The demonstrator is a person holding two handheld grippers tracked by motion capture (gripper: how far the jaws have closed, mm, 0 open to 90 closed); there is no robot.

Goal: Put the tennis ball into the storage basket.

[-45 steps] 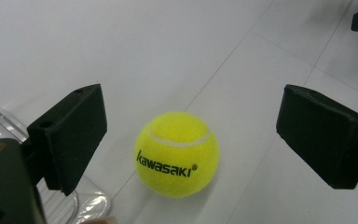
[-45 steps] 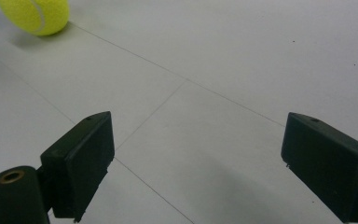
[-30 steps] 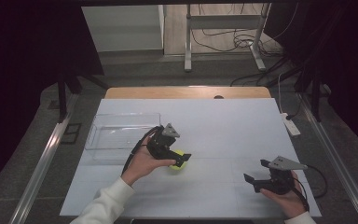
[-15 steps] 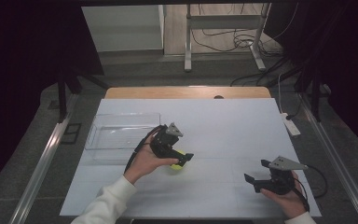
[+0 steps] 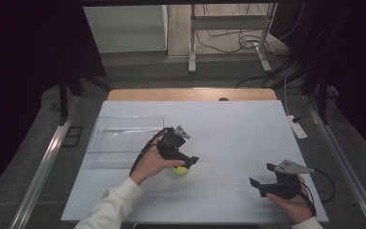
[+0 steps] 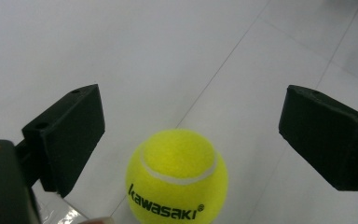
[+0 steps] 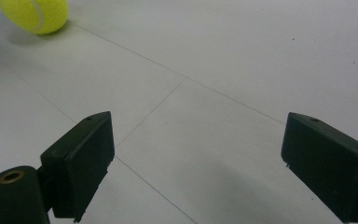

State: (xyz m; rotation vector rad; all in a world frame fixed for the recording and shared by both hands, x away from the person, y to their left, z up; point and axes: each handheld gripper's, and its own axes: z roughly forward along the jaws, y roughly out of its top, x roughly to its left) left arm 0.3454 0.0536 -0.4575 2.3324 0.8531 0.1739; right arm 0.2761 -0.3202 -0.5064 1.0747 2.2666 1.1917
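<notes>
The left gripper hovers wide over a yellow ball at lower centre of the left gripper view, its jaws spread well clear on either side. In the high view the ball lies on the white table just left of centre, half hidden under the gripper. A clean grasp likely calls for lowering until the jaws flank the ball's widest part, then closing gently so it does not roll away. The right gripper rests wide and empty at lower right, well apart. A clear tray sits empty at centre left, near the ball; nothing blocks the way between them.
</notes>
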